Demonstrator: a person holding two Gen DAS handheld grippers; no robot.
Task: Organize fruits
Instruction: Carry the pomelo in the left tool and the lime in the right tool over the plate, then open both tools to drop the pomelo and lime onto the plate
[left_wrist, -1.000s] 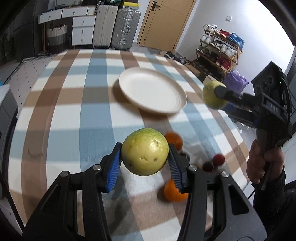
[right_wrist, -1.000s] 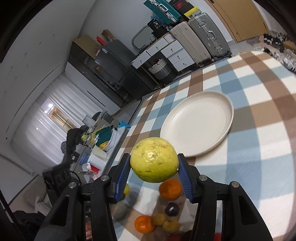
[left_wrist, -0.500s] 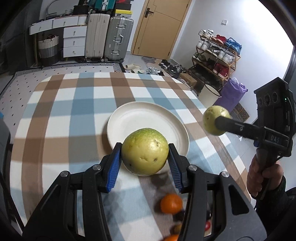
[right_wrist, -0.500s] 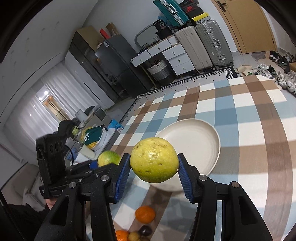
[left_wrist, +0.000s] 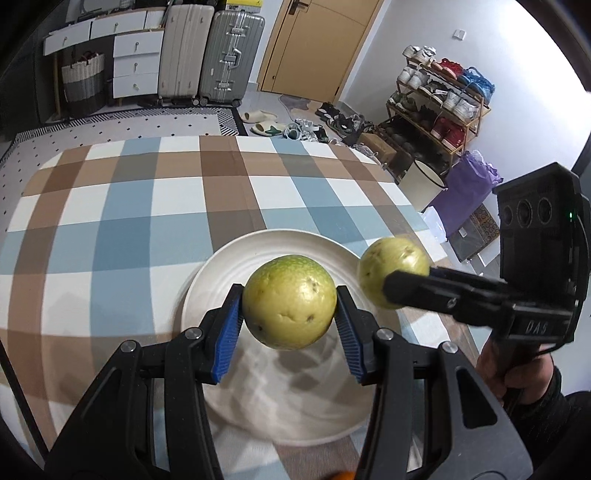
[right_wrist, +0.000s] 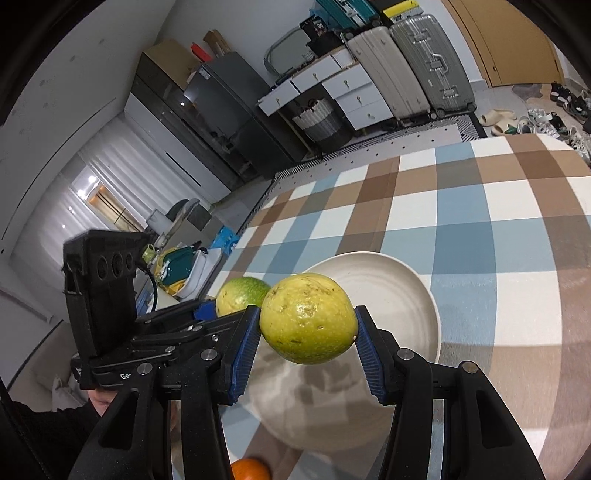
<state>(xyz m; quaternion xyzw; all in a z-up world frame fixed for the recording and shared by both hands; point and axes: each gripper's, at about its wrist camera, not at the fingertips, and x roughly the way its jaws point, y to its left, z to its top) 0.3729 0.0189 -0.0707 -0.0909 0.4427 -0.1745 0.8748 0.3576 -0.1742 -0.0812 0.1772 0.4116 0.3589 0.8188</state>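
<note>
My left gripper (left_wrist: 290, 306) is shut on a yellow-green guava (left_wrist: 290, 301) and holds it above the near part of a white plate (left_wrist: 236, 266). My right gripper (right_wrist: 308, 334) is shut on a second yellow guava (right_wrist: 308, 317) and holds it over the same plate (right_wrist: 402, 295), above its right side. In the left wrist view the right gripper (left_wrist: 397, 278) and its guava (left_wrist: 384, 264) come in from the right. In the right wrist view the left gripper's guava (right_wrist: 240, 295) shows just to the left. The plate holds no fruit.
The plate sits on a checked tablecloth (left_wrist: 147, 206). An orange (right_wrist: 251, 469) lies on the cloth near the plate's front edge. Suitcases (left_wrist: 214, 51), drawers and a shoe rack (left_wrist: 439, 99) stand beyond the table.
Both grippers have moved forward with their guavas, from above the loose fruit pile to over the plate. The two guavas are now close together.
</note>
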